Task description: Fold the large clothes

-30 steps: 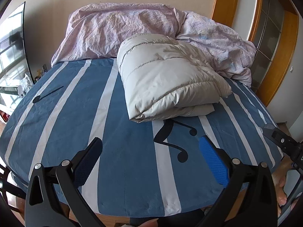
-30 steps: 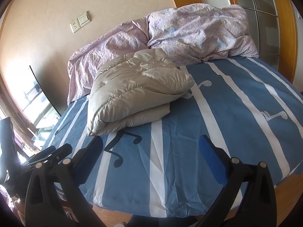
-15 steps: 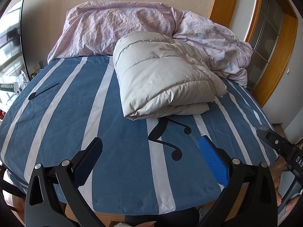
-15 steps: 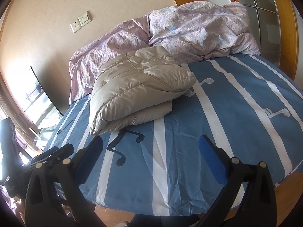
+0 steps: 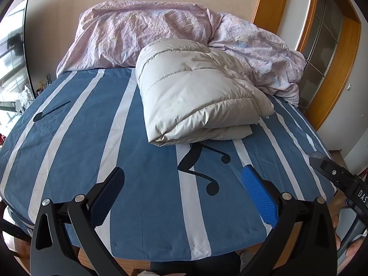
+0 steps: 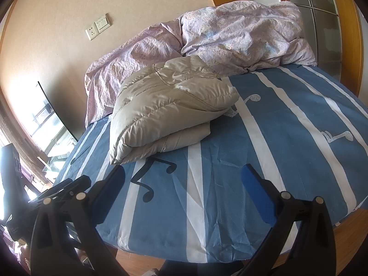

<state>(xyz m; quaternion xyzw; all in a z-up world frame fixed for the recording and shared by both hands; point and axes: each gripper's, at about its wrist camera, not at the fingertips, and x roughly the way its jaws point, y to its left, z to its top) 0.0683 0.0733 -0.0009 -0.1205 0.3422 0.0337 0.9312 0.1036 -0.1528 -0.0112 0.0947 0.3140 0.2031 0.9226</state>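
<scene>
I count one folded garment, one bedsheet, one duvet and two tongs, going left to right. At the far left of the right wrist view a tall mirror [image 6: 53, 124] leans on the beige wall, with one socket-and-switch plate [image 6: 98, 29] above it. The bedsheet [image 5: 142, 161] is blue cotton with white stripes and black music notes, lightly creased. My left tongs [image 5: 182, 195] hang spread wide over the bed's near edge, blue ribbed pads apart, gripping nothing. Past them, on the middle of the sheet, lies the puffer jacket [image 5: 195, 92]: pale grey-beige, shiny quilted nylon, folded into one plump rectangular bundle, its far side against the duvet. The duvet [image 5: 161, 32] is pinkish-lilac, crumpled, heaped along the wall. My right tongs [image 6: 182, 194] are likewise released, pads wide apart over the sheet, well short of the jacket. At the far right stands an orange wooden door frame [image 5: 269, 7] with frosted glass panels.
</scene>
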